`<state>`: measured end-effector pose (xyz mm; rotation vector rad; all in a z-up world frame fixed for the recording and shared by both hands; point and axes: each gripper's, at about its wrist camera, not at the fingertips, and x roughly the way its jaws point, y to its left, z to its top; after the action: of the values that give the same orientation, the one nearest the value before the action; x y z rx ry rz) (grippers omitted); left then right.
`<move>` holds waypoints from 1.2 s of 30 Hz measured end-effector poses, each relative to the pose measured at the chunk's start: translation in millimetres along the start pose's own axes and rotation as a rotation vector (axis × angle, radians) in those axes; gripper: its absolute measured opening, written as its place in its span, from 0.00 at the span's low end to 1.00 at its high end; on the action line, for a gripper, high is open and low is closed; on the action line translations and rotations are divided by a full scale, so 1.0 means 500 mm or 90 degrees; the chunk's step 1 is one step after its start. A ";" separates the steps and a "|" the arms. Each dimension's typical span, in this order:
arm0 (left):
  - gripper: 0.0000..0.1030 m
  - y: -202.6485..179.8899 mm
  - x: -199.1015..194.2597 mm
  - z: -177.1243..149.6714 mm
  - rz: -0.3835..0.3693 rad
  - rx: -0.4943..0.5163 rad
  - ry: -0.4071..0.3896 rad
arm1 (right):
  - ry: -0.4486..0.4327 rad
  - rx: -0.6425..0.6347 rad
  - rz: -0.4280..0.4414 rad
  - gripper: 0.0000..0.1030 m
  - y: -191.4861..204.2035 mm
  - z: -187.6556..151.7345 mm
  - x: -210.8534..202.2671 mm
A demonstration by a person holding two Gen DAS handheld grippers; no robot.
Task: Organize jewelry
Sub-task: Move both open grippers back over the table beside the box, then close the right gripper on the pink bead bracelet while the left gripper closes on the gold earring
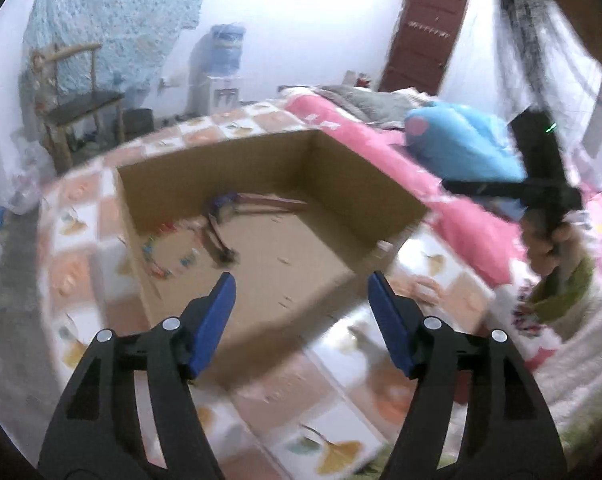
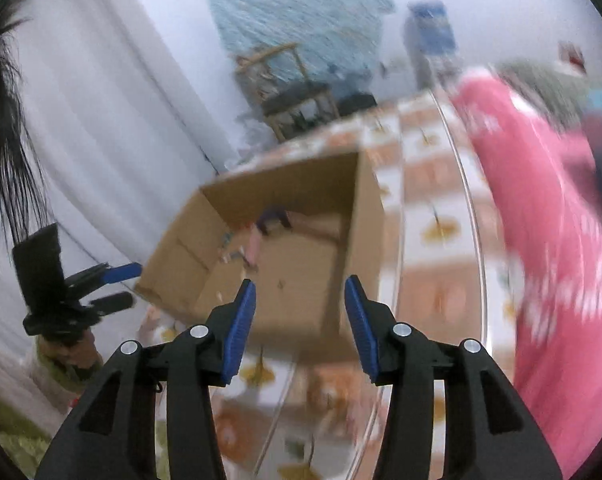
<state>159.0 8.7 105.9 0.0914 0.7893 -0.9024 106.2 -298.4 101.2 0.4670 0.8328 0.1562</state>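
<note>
An open cardboard box (image 1: 365, 184) sits on a patterned bedspread. Inside lie a beaded bracelet (image 1: 161, 256), a pink necklace (image 1: 221, 240) and a purple piece (image 1: 223, 202). The box also shows in the right wrist view (image 2: 361, 220), blurred, with the jewelry (image 2: 255, 244) on its floor. My left gripper (image 1: 301, 284) is open and empty, above the box's near edge. My right gripper (image 2: 299, 292) is open and empty, above the box's near side. The right gripper's body shows in the left wrist view (image 1: 541, 184), and the left gripper shows in the right wrist view (image 2: 113, 284).
A pink blanket (image 1: 381, 148) and a blue plush (image 1: 461, 148) lie on the bed right of the box. A wooden chair (image 1: 81, 108), a water dispenser (image 1: 221, 68) and a brown door (image 1: 425, 36) stand behind. Both views are motion-blurred.
</note>
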 end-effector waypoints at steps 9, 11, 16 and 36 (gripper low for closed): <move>0.64 -0.078 0.072 -0.084 -0.081 0.005 0.080 | 0.074 0.085 -0.008 0.44 -0.011 -0.146 0.090; 0.64 -0.096 0.092 -0.095 -0.080 0.019 0.092 | 0.085 0.074 0.001 0.43 -0.001 -0.164 0.099; 0.64 -0.153 0.153 -0.122 -0.006 0.111 0.110 | 0.091 0.005 -0.044 0.40 0.028 -0.179 0.117; 0.32 -0.232 0.316 -0.100 0.045 0.218 0.146 | 0.098 -0.018 -0.163 0.16 -0.023 -0.187 0.151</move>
<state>102.9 -151.6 -4.3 0.5277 0.8307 -0.9630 86.6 -253.3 -9.2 0.3202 1.0313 -0.0329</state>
